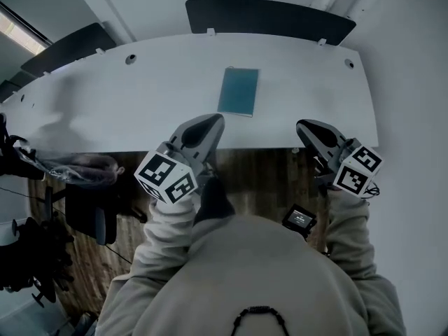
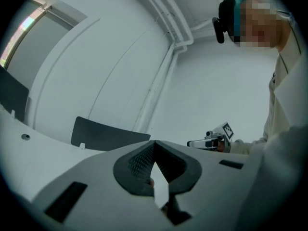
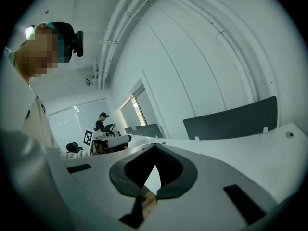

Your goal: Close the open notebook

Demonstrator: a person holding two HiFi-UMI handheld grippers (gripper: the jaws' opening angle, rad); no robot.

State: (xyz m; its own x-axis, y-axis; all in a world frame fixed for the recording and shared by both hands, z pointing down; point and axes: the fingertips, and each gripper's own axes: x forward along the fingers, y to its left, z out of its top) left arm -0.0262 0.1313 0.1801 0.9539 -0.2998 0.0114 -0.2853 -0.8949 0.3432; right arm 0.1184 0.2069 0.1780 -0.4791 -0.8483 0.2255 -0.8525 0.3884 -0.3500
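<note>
Out on the white desk [image 1: 140, 96] lies a blue-green notebook [image 1: 238, 91]. It lies flat with its cover up and looks shut. Both grippers are by the near edge of the desk, well apart from the notebook. The left gripper [image 1: 212, 122] has its jaws tight together with nothing in them. The right gripper [image 1: 303, 127] also has its jaws together and holds nothing. A dark screen [image 1: 269, 16] stands behind the desk.

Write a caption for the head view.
Left gripper and right gripper hover shut near a teal notebook on a white table.
</note>
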